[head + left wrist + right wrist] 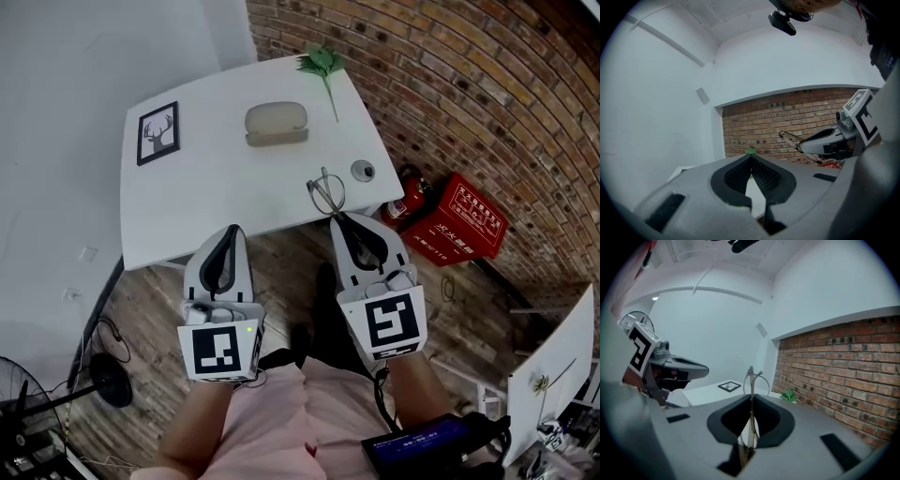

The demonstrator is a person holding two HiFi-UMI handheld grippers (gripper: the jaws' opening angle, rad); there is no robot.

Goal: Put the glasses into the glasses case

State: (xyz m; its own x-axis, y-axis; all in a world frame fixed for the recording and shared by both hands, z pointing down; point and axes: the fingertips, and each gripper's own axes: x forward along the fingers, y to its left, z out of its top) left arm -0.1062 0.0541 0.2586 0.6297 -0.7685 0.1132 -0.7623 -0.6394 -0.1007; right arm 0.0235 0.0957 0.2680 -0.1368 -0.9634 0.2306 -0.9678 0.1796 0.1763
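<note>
Glasses (325,192), thin wire rims, pinched by right gripper (341,219) jaws, left gripper (232,230) jaws together

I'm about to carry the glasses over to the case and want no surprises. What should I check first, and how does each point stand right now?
1. The right gripper is clamped on the glasses: ok.
2. The left gripper is free to help, jaws together on nothing: ok.
3. The glasses case is open to receive them: cannot tell.
4. Nothing stands on the table between glasses and case: ok.
</note>
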